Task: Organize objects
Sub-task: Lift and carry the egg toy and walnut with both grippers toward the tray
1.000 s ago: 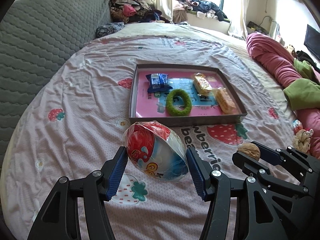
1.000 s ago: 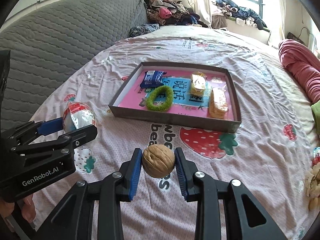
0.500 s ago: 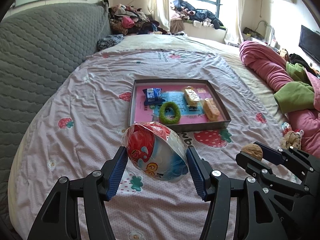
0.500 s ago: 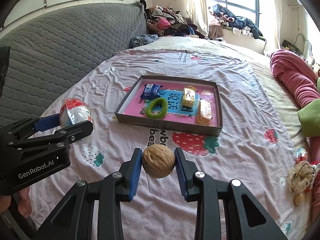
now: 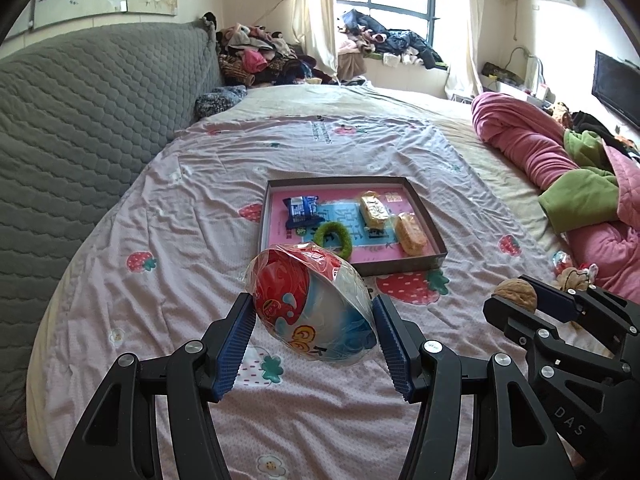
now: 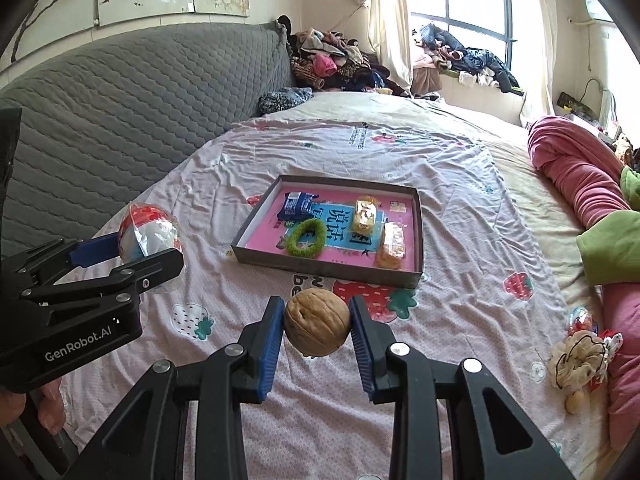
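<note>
From the left wrist, the left gripper (image 5: 314, 334) pinches a wrapped red-and-blue ball (image 5: 310, 302) between its fingers, held above the bed (image 5: 160, 216), with the tray (image 5: 424, 216) beyond. From the right wrist, the right gripper (image 6: 316, 330) pinches a walnut (image 6: 317, 322) above the bed, in front of the tray.

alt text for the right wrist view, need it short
The right gripper clamps a walnut between its blue fingers above a strawberry-print bedspread. Ahead lies a shallow box holding a blue snack packet, a green hair tie and two yellow wrapped snacks. At left, the left gripper holds a plastic-wrapped toy egg.
</note>
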